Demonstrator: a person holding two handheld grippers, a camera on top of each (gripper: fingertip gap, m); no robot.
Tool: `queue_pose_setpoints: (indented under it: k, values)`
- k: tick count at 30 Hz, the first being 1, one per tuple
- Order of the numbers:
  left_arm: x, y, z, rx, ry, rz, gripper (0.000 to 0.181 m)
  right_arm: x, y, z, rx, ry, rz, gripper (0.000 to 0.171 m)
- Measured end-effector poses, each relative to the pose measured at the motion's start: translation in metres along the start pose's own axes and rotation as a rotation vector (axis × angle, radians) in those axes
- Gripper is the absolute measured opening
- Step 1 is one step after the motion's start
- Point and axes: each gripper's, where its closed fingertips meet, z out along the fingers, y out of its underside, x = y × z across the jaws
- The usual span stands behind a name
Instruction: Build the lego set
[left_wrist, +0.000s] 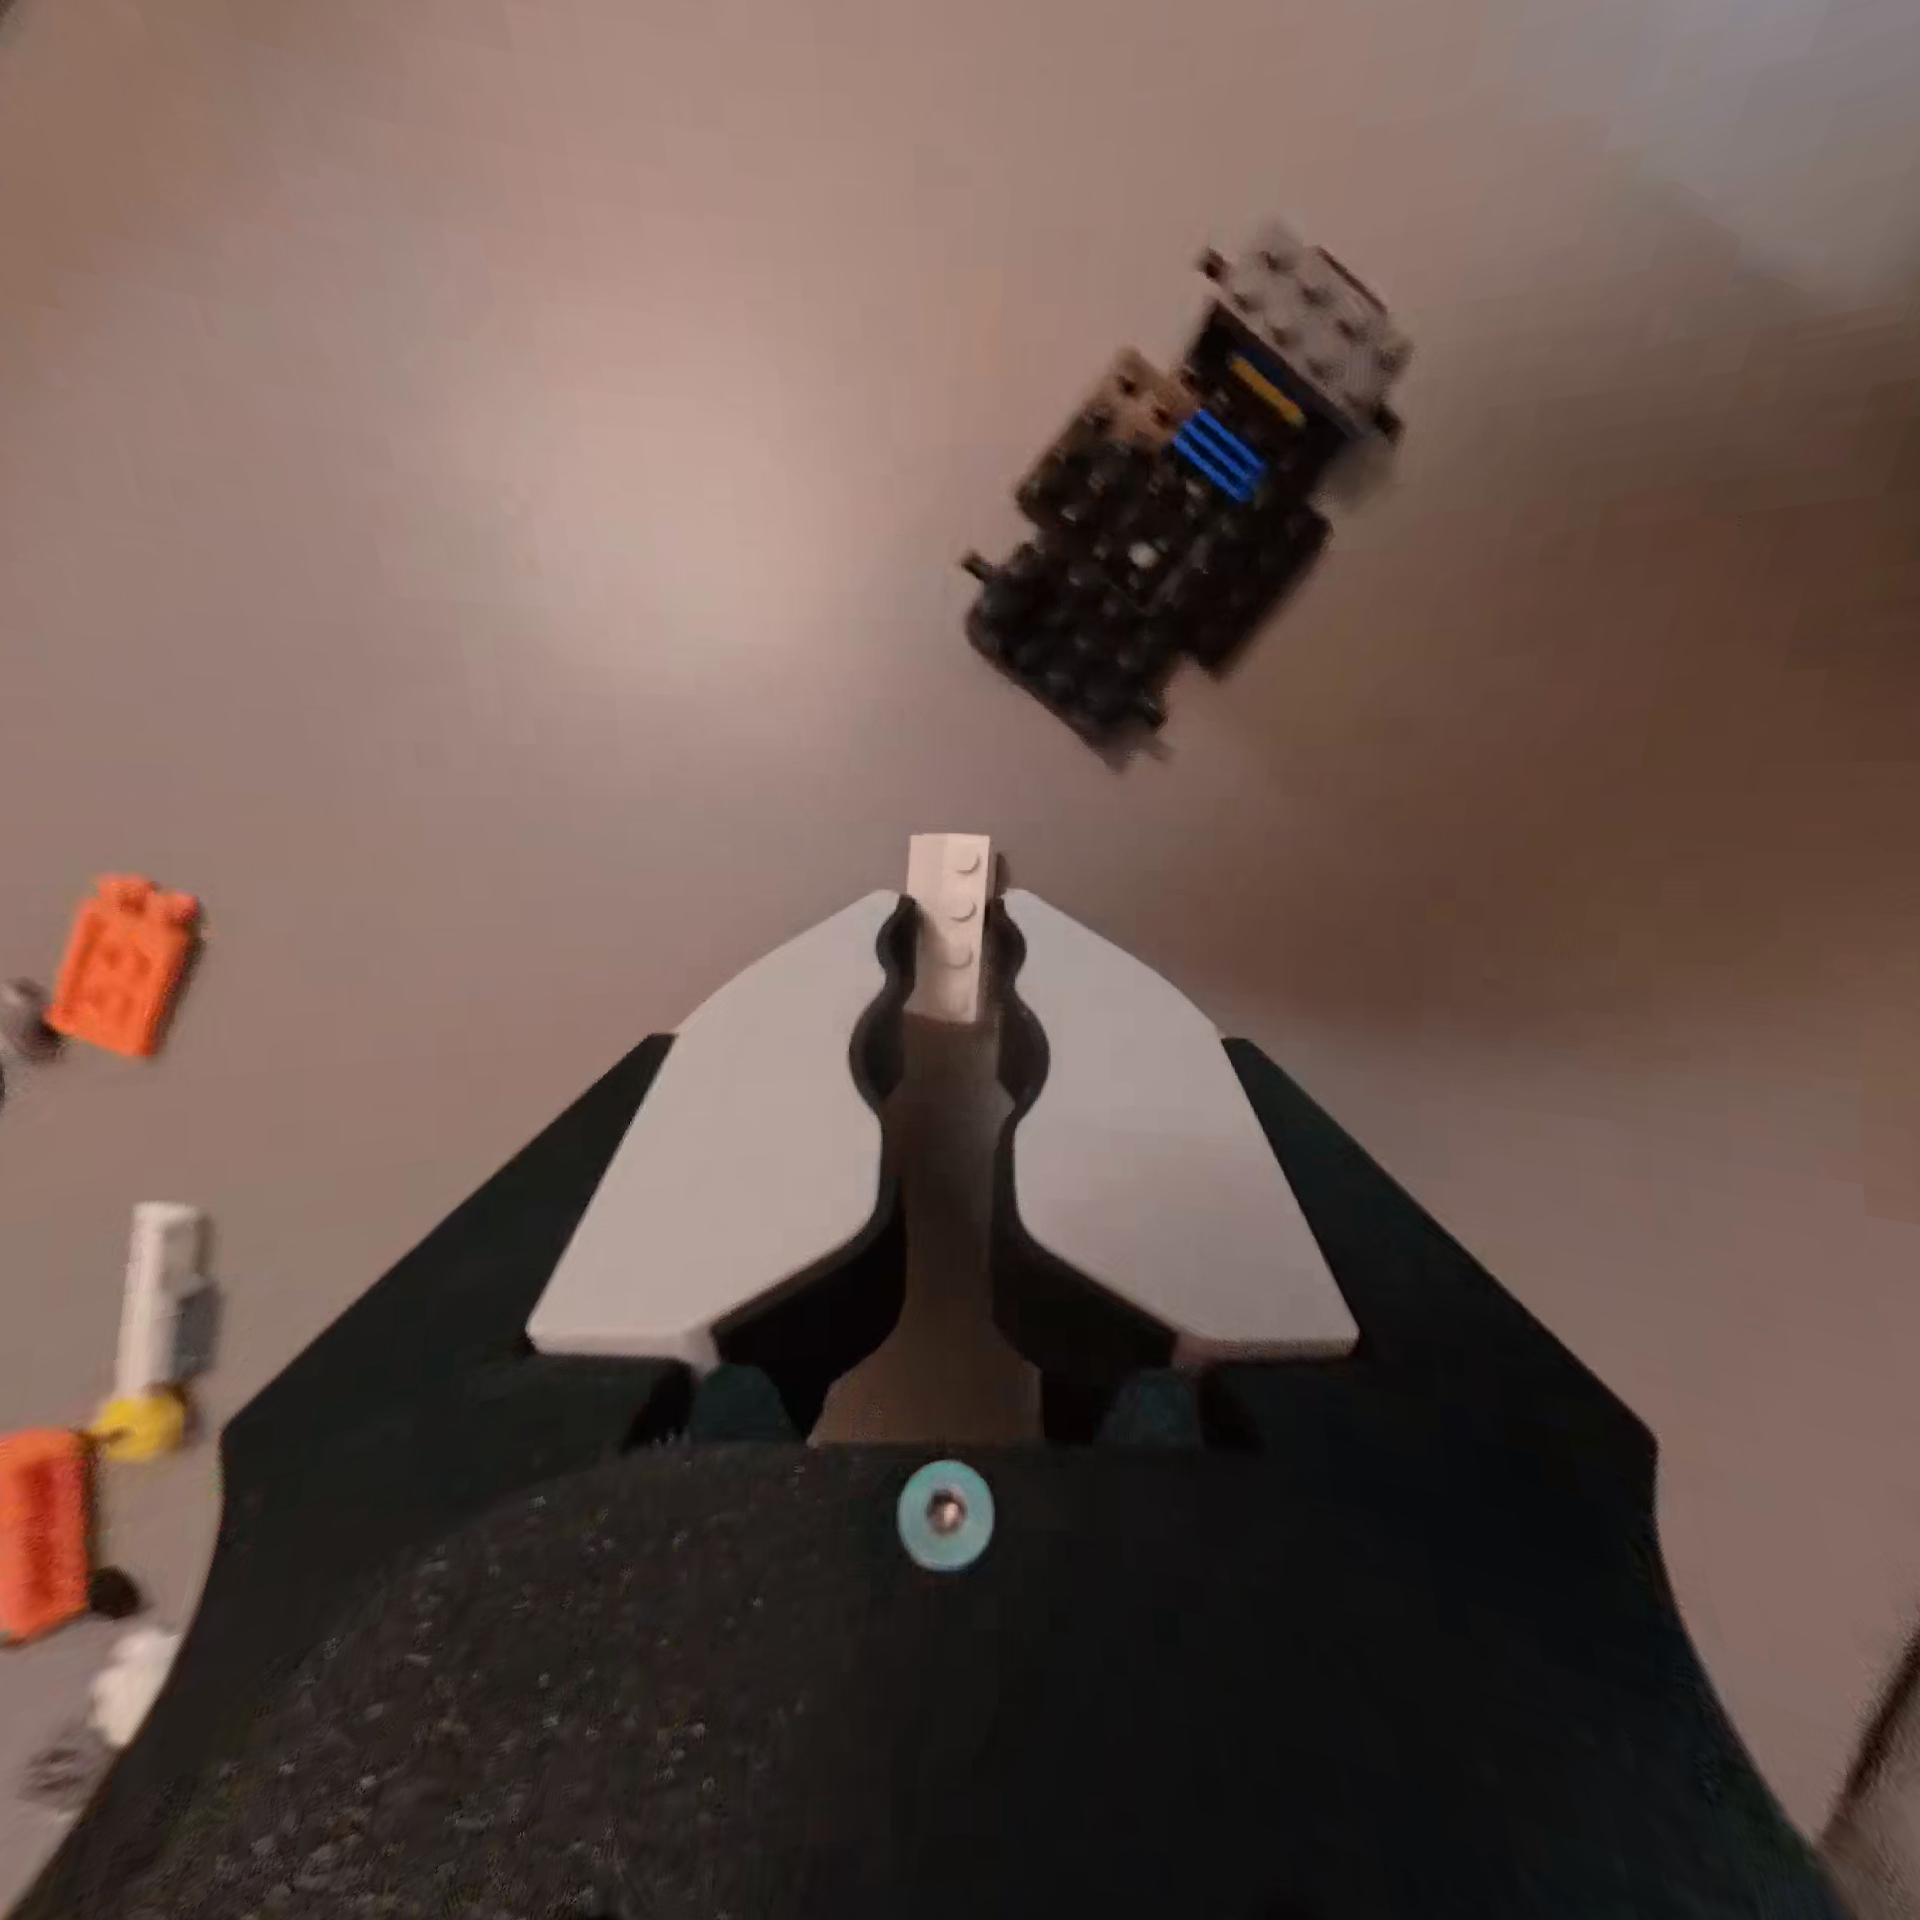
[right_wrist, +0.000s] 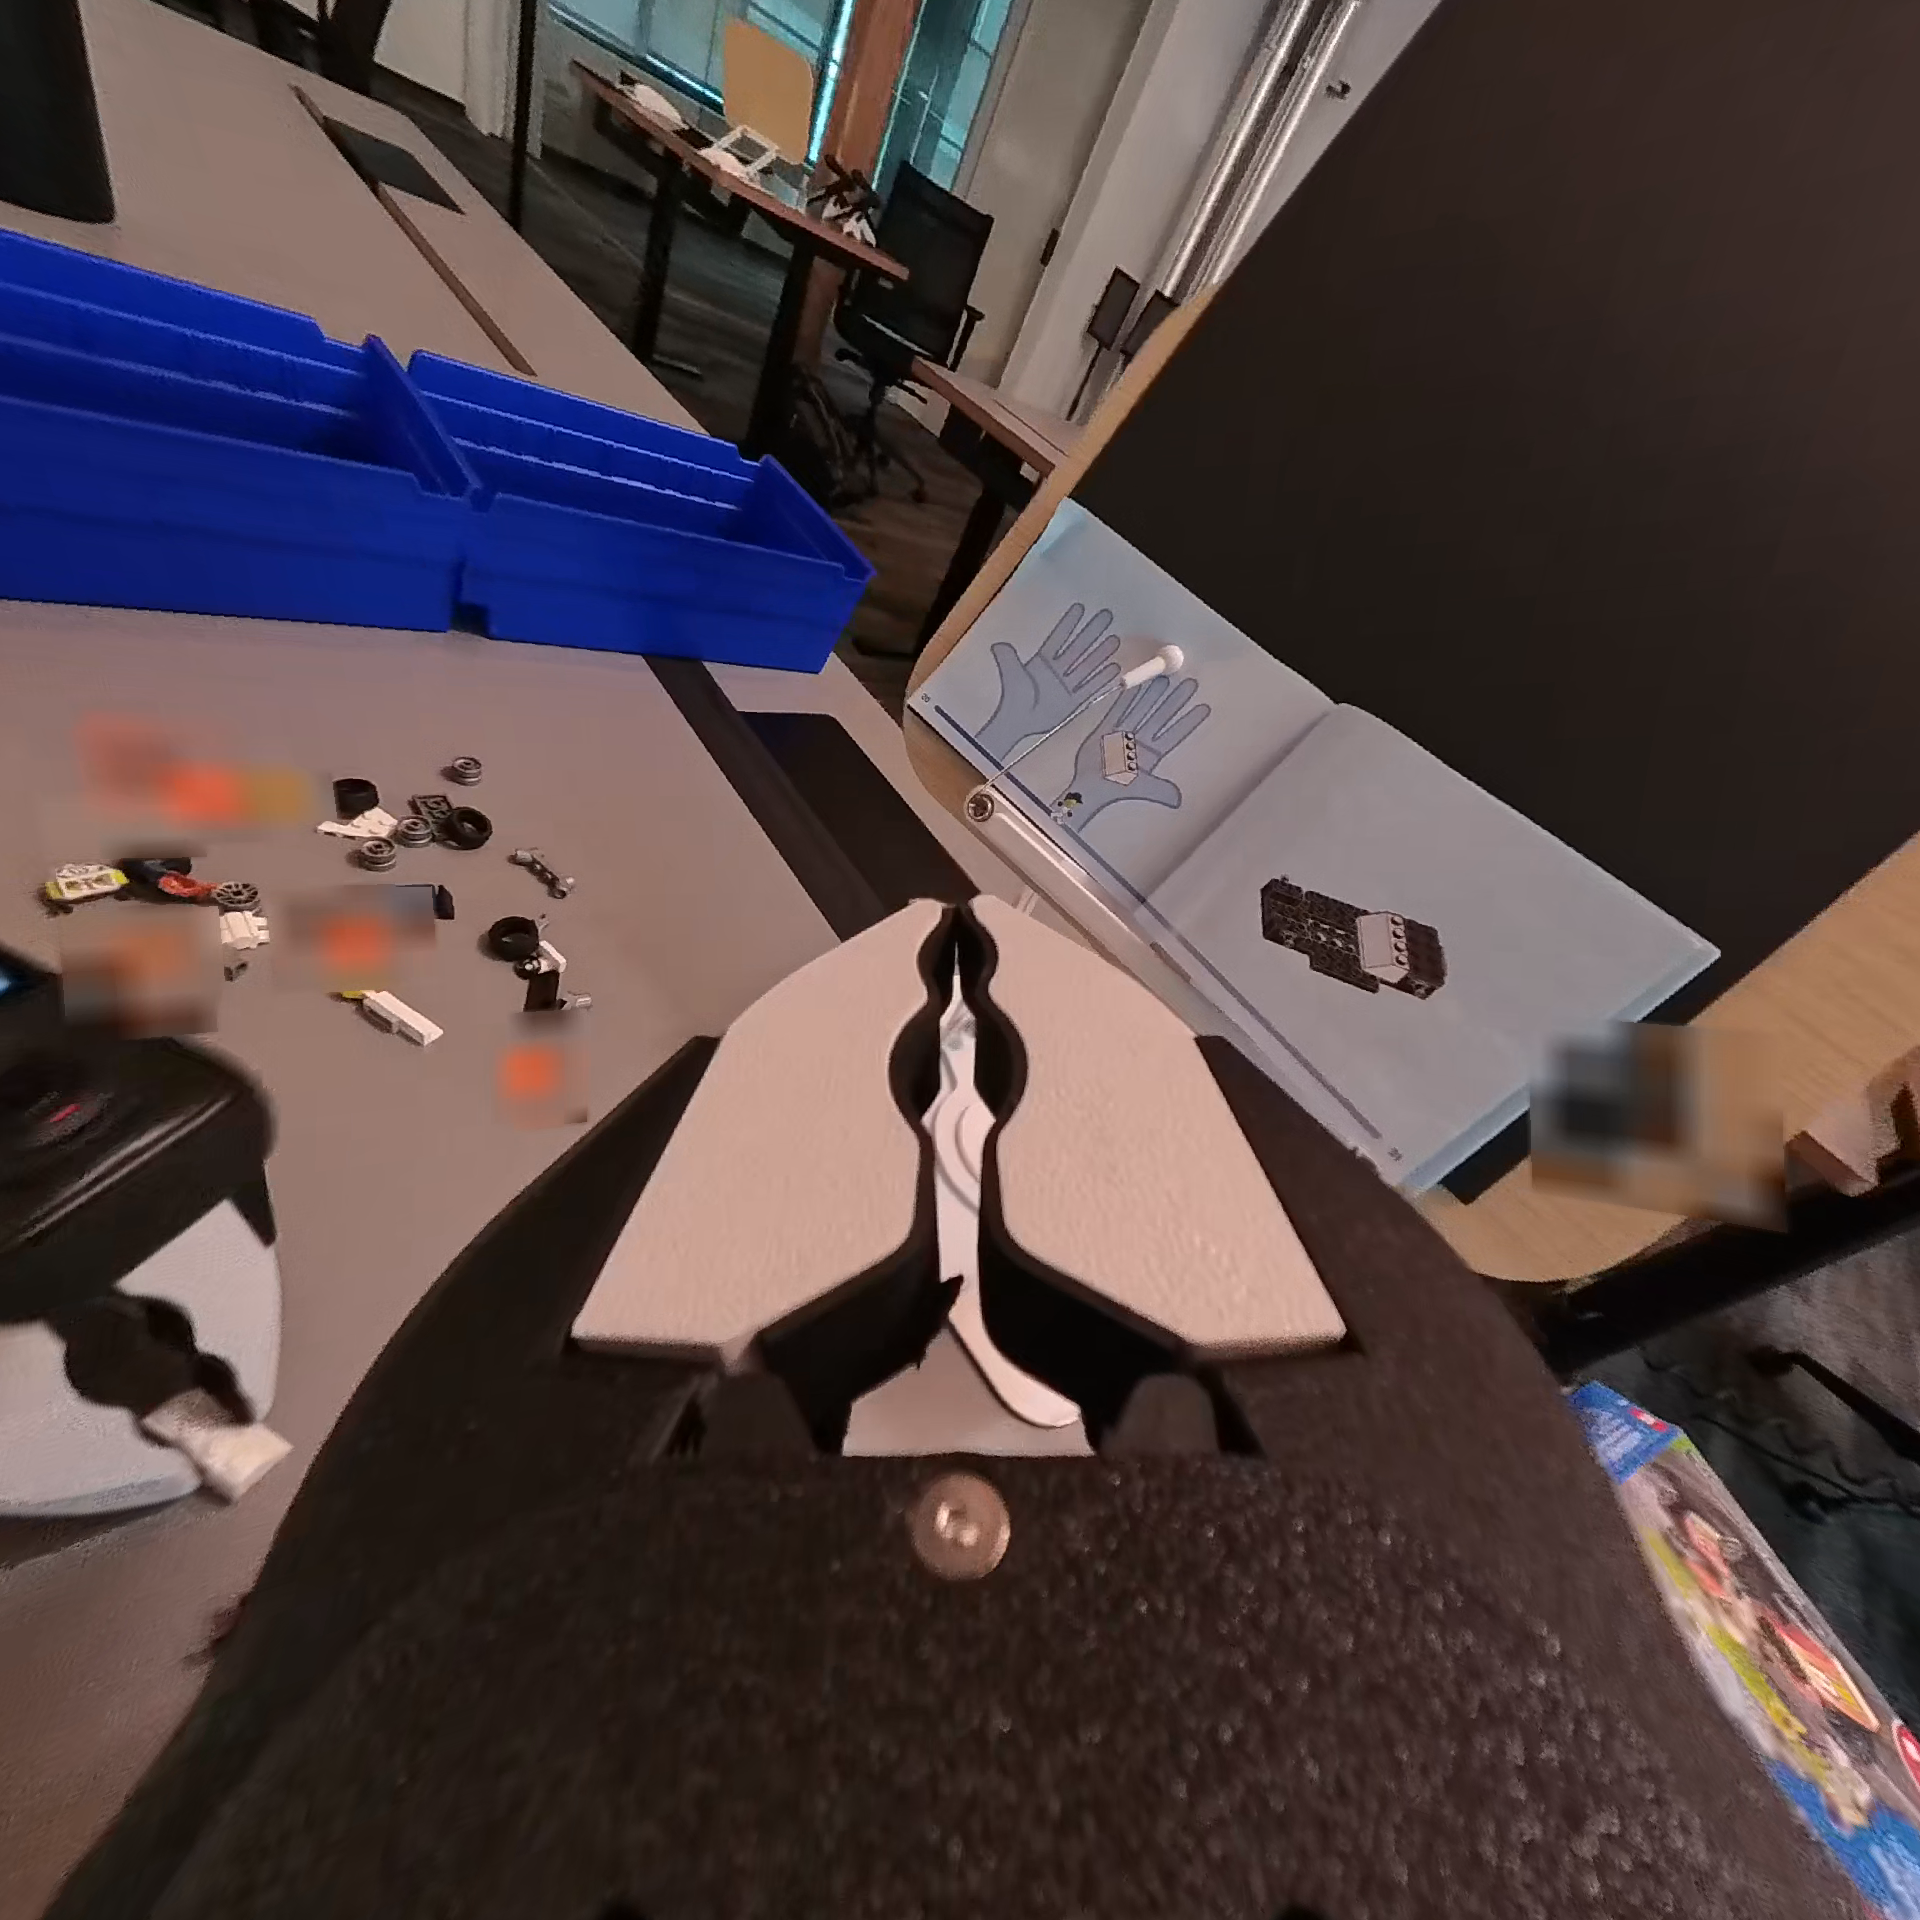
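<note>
My left gripper (left_wrist: 951, 914) pinches a white plate (left_wrist: 954, 925) near its tips, studs facing right, one end poking past the fingers. It hangs above the table (left_wrist: 520, 416), well short of the black chassis (left_wrist: 1174, 499), which carries a grey brick and a blue grille. Orange pieces (left_wrist: 120, 961) lie far left. My right gripper (right_wrist: 958, 920) has its tips closed together on nothing, aimed at the booklet (right_wrist: 1299, 862) propped open beside loose parts (right_wrist: 416, 821) and blue bins (right_wrist: 468, 499). The booklet shows pictures only; I can read no print.
</note>
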Motion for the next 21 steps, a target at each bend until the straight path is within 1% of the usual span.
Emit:
queue_pose_setpoints:
  k: [2,4,6,7,8,10,12,14,15,18,21]
  values:
    - [-0.007,-0.004,-0.001,0.034,-0.015,-0.132,0.012,-0.004,0.005,0.002,-0.024,-0.029,0.007,0.000]
    - [-0.014,-0.004,-0.003,0.054,-0.052,-0.192,0.012,-0.008,0.011,0.005,-0.050,-0.045,-0.006,0.000]
    - [-0.013,-0.008,-0.006,0.093,-0.049,-0.228,0.025,-0.013,0.016,0.006,-0.075,-0.063,-0.025,0.001]
    - [-0.007,-0.010,-0.007,0.113,-0.022,-0.238,0.031,-0.015,0.017,0.007,-0.083,-0.070,-0.032,0.001]
    - [0.000,-0.012,-0.009,0.134,0.011,-0.237,0.034,-0.016,0.018,0.007,-0.089,-0.076,-0.035,0.001]
    - [0.008,-0.012,-0.016,0.156,0.034,-0.191,0.036,-0.019,0.020,0.007,-0.099,-0.090,-0.039,0.001]
    - [-0.002,-0.006,-0.025,0.156,-0.023,-0.095,0.035,-0.024,0.023,0.005,-0.111,-0.114,-0.030,0.001]
    - [-0.016,0.006,-0.031,0.128,-0.070,-0.016,0.030,-0.037,0.031,0.005,-0.154,-0.186,0.007,0.001]
    - [-0.021,0.012,-0.030,0.112,-0.062,-0.008,0.032,-0.046,0.038,0.005,-0.186,-0.225,0.029,0.001]
    - [-0.019,0.024,-0.018,0.072,0.036,0.011,0.034,-0.074,0.058,0.009,-0.266,-0.291,0.047,0.002]
    - [-0.018,0.022,-0.011,0.088,0.037,0.158,0.032,-0.099,0.079,0.004,-0.324,-0.340,0.050,0.002]
